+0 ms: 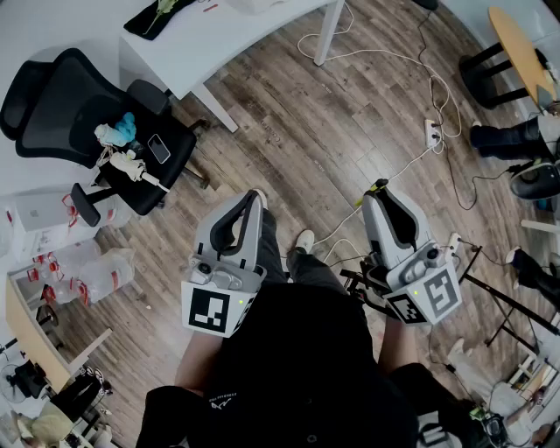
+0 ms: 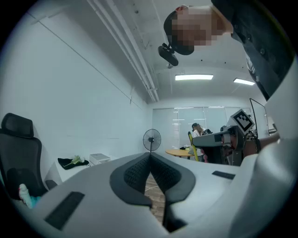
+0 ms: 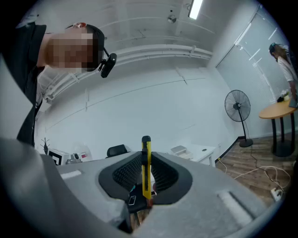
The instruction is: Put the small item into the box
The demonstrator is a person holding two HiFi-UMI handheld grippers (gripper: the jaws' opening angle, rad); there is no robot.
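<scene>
Above a wood-plank floor [image 1: 289, 131], a standing person holds both grippers out in front, well apart from each other. The right gripper [image 3: 146, 153] is pinching the small item, a yellow utility knife [image 3: 146, 172]. It stands upright between the ribbed black pads, its dark tip poking out past the jaw ends. From the head view only a yellow sliver shows at that gripper's front end.

The left gripper [image 2: 150, 157] carries nothing. Its two pads are pressed together along a single seam, with no gap and no object between them.

To the person's left stands a black office chair [image 1: 79, 105] whose seat carries a phone [image 1: 158, 148] and a blue bundle [image 1: 127, 125]. Beyond it is a white tabletop [image 1: 219, 35] with a dark cloth [image 1: 162, 17] at its far end. In the right gripper view a white boxy object [image 3: 179, 150] rests on that tabletop — whether it is the task's box cannot be told.

A power strip [image 1: 432, 133] lies on the floor ahead, white cables looping away from it. A standing fan [image 2: 151, 139] is near the far wall.
</scene>
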